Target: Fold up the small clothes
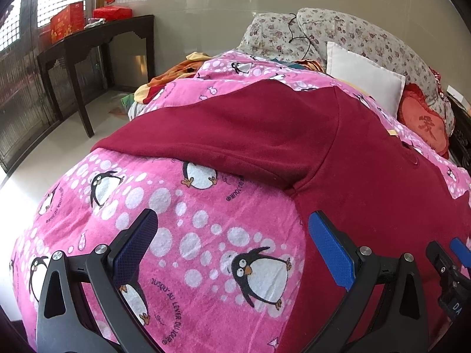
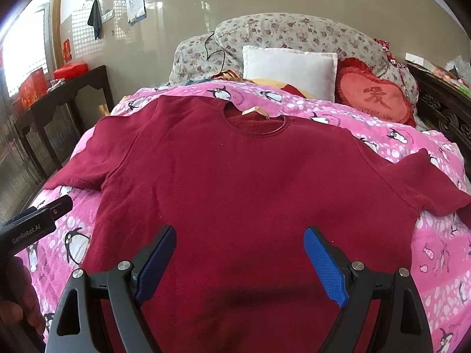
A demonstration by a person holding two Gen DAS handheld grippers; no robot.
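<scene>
A dark red long-sleeved top [image 2: 235, 176] lies spread flat, front up, on a pink penguin-print blanket [image 2: 435, 264], collar toward the pillows and both sleeves stretched out sideways. My right gripper [image 2: 238, 247] is open and empty above the lower middle of the top. My left gripper [image 1: 232, 235] is open and empty above the blanket, at the top's left side edge below its left sleeve [image 1: 235, 135]. The left gripper also shows at the left edge of the right wrist view [image 2: 35, 220].
A white pillow [image 2: 290, 69], a red heart cushion [image 2: 374, 94] and a floral quilt [image 2: 294, 32] lie at the bed's head. A dark side table [image 1: 97, 38] with red boxes stands left of the bed. A carved dark bed frame [image 2: 441, 108] runs along the right.
</scene>
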